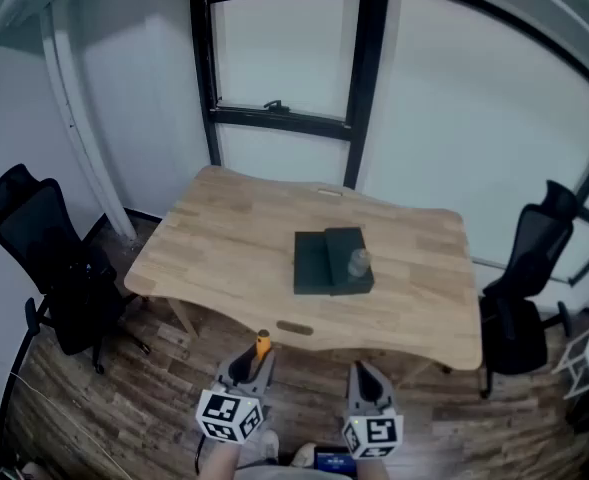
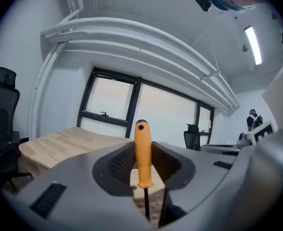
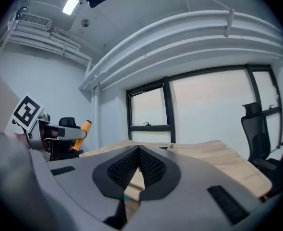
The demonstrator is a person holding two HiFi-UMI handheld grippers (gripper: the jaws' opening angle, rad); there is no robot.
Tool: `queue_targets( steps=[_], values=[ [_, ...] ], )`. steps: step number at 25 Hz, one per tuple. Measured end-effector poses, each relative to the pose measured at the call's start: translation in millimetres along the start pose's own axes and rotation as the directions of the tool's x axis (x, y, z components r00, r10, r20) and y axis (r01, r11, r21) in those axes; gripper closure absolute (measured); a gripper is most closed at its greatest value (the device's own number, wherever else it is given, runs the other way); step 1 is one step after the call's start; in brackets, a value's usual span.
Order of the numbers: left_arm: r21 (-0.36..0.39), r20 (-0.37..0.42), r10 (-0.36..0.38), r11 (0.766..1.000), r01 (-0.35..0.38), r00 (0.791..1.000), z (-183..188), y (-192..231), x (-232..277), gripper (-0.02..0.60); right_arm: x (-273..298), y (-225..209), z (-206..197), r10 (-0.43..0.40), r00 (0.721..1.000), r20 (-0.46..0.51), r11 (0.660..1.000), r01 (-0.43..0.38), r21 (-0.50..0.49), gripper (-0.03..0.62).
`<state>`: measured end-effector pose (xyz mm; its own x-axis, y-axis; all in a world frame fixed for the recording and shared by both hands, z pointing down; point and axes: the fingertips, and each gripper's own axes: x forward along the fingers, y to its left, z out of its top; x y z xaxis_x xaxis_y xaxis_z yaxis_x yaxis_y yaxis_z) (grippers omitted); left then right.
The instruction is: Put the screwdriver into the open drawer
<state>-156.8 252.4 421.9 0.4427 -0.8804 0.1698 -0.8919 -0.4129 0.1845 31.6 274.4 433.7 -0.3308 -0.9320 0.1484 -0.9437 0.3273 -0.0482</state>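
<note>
An orange-handled screwdriver (image 2: 142,153) stands upright between the pads of my left gripper (image 2: 143,163), its dark shaft pointing down; the jaws are shut on the handle. In the head view the screwdriver (image 1: 263,346) and left gripper (image 1: 249,368) hover over the floor, short of the table's near edge. My right gripper (image 1: 367,380) is beside it, jaws shut with nothing between them (image 3: 139,150). The right gripper view shows the screwdriver (image 3: 83,131) off to its left. A dark drawer box (image 1: 332,261) sits in the middle of the wooden table (image 1: 224,238), with a small clear object (image 1: 359,263) on it.
Black office chairs stand at the table's left (image 1: 44,258) and right (image 1: 529,288). A black-framed window (image 1: 284,118) is behind the table. Wooden floor (image 1: 144,388) lies between me and the table.
</note>
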Motion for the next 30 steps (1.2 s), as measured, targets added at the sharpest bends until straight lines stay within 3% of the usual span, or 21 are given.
queue_targets(
  steps=[9,18,30],
  values=[
    [-0.009,-0.006,-0.005,1.0,0.005,1.0,-2,6,-8,0.475,-5,8,-8,-0.009,1.0,-0.011,1.0,0.009,-0.009,0.597],
    [-0.011,-0.019,-0.013,1.0,0.013,1.0,-3,3,-3,0.474,-8,3,-9,-0.016,1.0,-0.014,0.998,0.017,0.067,0.597],
    [-0.013,-0.01,-0.002,1.0,0.002,1.0,-8,-17,2,0.474,-16,-14,-12,0.002,1.0,-0.01,0.999,-0.001,0.048,0.597]
  ],
)
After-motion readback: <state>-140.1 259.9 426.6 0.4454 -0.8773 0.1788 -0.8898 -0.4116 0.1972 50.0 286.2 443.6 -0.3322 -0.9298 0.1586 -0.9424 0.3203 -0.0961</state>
